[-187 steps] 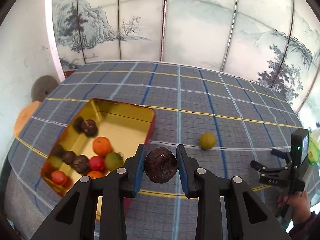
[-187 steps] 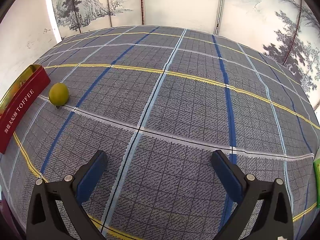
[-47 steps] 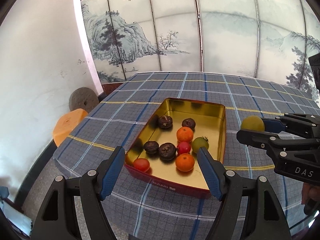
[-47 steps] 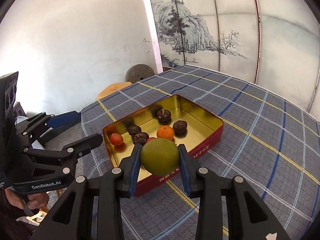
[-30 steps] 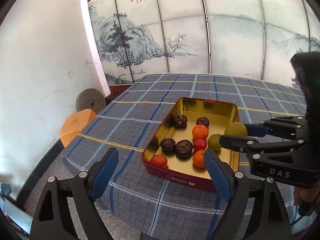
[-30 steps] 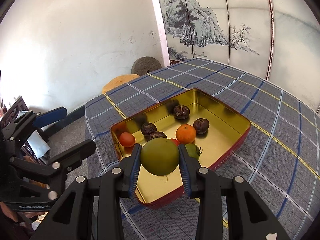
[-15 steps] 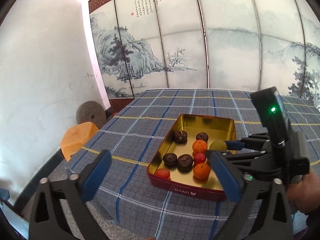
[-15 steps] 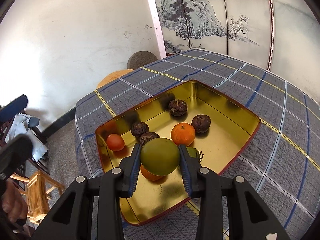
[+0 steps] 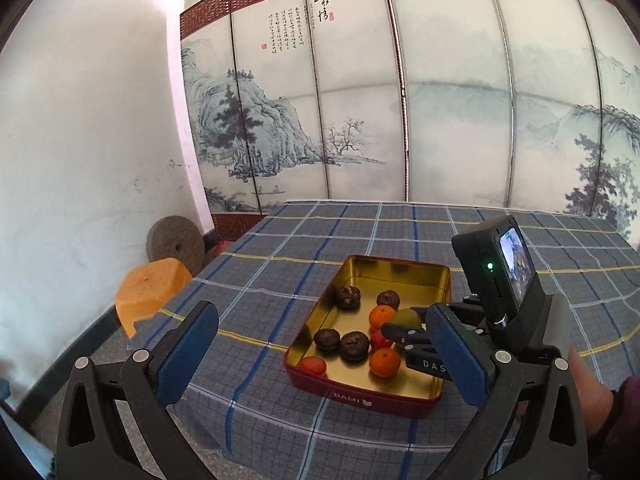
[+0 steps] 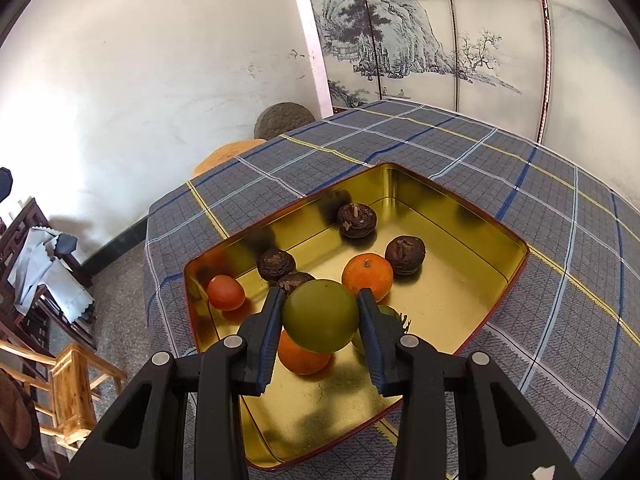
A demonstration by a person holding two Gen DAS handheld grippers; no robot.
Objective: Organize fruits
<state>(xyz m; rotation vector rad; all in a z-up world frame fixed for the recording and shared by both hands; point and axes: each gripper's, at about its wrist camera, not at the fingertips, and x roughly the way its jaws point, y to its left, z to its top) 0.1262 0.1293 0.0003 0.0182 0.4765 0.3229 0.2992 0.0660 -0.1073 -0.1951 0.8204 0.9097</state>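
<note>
Right now the right hand-held gripper (image 10: pixel 319 316) is holding the green fruit (image 10: pixel 320 316) just above the gold tin (image 10: pixel 516 240), while the left hand-held gripper (image 9: pixel 320 344) is staying wide and empty.

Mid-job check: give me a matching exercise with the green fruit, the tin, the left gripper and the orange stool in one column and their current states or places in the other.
Things:
1. green fruit
2. tin
3. left gripper
4. orange stool

States or places:
A. on the floor beside the table
B. open, nothing between its pads
C. clamped in the right gripper over the tin
D. on the checked tablecloth, holding fruit

Pairs: 1-C, 2-D, 3-B, 4-A
</note>
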